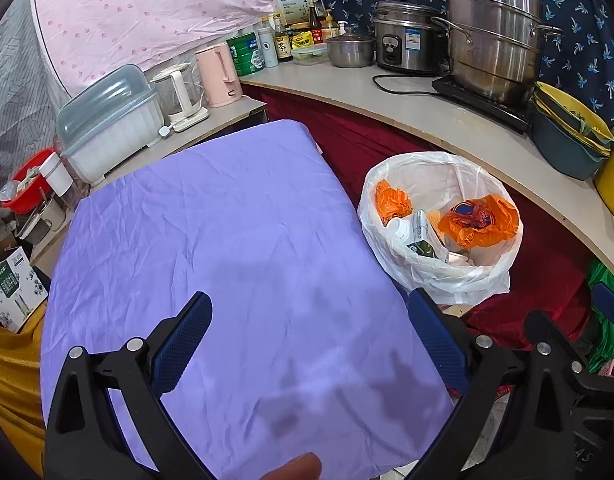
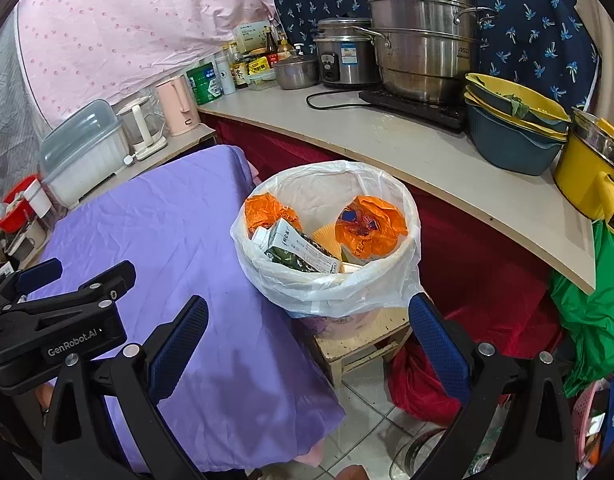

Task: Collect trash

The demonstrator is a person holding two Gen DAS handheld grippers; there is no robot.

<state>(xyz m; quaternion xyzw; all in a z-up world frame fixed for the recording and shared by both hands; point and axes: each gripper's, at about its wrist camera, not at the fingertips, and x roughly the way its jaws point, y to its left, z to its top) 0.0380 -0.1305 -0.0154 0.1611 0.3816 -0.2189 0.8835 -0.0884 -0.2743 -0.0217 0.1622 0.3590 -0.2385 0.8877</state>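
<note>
Trash bin (image 2: pixel 327 264) w/ carton sits off purple table's (image 2: pixel 167 220) right edge, nearer right gripper (image 2: pixel 307 344); both grippers' jaws apart, empty.

Left gripper (image 1: pixel 307 336) hung open and empty over the purple cloth (image 1: pixel 235 232); lined bin (image 1: pixel 443 276) just right of it held orange bags (image 1: pixel 481 220) and a carton (image 1: pixel 425 236).

- Plain lilac cloth (image 1: pixel 235 240) covering the desk.
- Translucent white plastic bin liner (image 2: pixel 327 284) holding crumpled orange plastic bags (image 2: pixel 367 228) and a green-and-white printed carton (image 2: pixel 297 250).
- Pale pink sheet (image 1: pixel 155 12) with darker pink dots.
- Navy fabric backdrop (image 2: pixel 535 28) patterned with small light-blue sprigs.
- Dark red curtain (image 2: pixel 479 260) under the beige counter (image 2: pixel 387 140).
- Yellow electric pot (image 2: pixel 587 172).
</note>
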